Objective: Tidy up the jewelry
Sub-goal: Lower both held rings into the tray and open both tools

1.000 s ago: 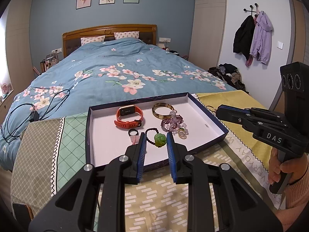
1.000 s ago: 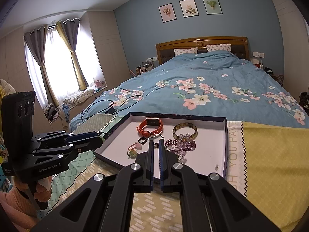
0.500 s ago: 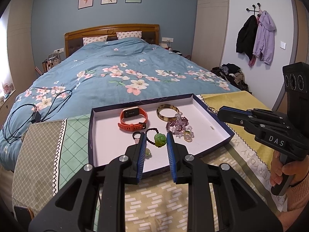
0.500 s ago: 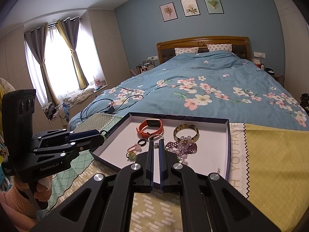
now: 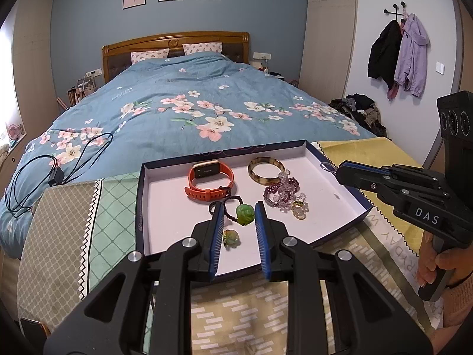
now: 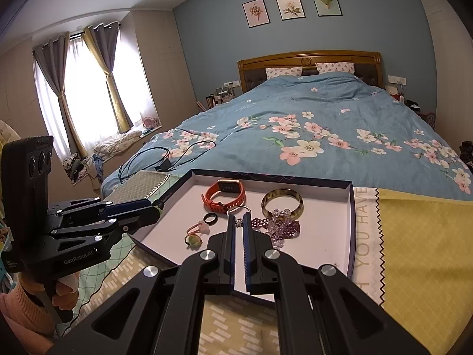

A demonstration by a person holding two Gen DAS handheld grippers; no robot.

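A shallow dark-rimmed tray (image 5: 165, 207) (image 6: 325, 236) lies on the patterned cloth. In it are an orange smartwatch (image 5: 210, 181) (image 6: 224, 195), a tortoiseshell bangle (image 5: 266, 170) (image 6: 282, 202), purple and clear bead bracelets (image 5: 283, 195) (image 6: 278, 227), a black ring (image 6: 211, 219), a pink ring (image 6: 199, 227) and a green ring (image 5: 232, 238) (image 6: 193, 240). My left gripper (image 5: 238, 207) (image 6: 155, 207) is shut on a black bead bracelet with a green pendant (image 5: 245, 214), just above the tray's near left part. My right gripper (image 6: 239, 216) (image 5: 340, 171) is shut on a thin silver ring (image 6: 238, 209) (image 5: 328, 166) over the tray's right rim.
The tray sits at the foot of a bed with a blue floral duvet (image 5: 207, 103). A black charger cable (image 5: 44, 171) lies on the duvet to the left. Yellow cloth (image 6: 414, 251) spreads to the tray's right. A person's hands hold both gripper handles.
The left gripper has shifted a little with the pendant bracelet still in it, so the tray sits further right in its view. The right gripper stays put, still shut on the silver ring.
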